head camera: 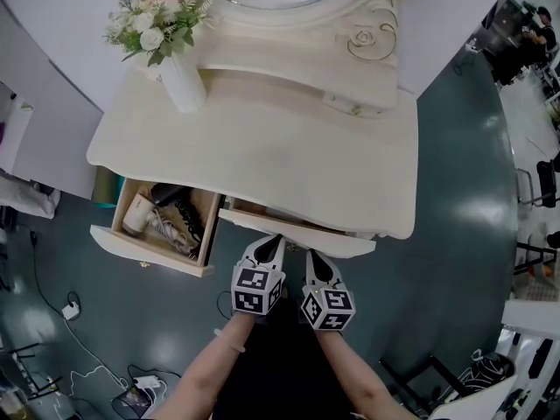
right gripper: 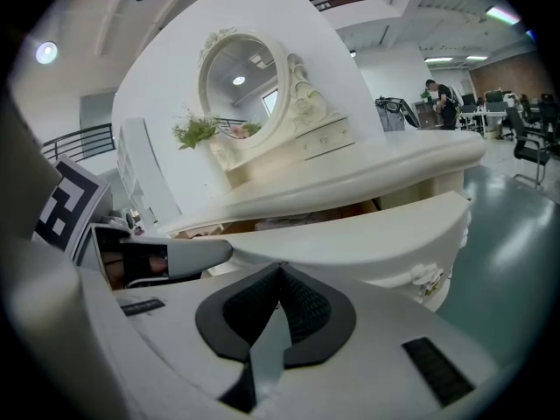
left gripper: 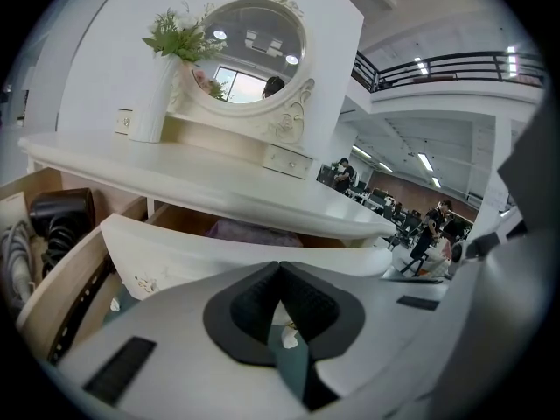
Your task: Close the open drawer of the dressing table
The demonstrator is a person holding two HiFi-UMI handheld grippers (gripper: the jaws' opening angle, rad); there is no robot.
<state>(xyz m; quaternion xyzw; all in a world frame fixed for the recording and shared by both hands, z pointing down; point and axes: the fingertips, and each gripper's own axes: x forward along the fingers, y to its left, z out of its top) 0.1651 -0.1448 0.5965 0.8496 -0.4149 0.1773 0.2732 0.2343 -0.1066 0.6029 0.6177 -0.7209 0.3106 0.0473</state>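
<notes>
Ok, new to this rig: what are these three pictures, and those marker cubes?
No robot arm here: a person holds a two-jaw tool in each hand; the cubes belong to them. One picture looks down from the person's head, the others along each tool's jaws. The left tool and right tool are shut, holding nothing, tips by the part-open middle drawer. The left drawer stands wide open with a hair dryer inside. A vase of flowers stands on the dressing table.
</notes>
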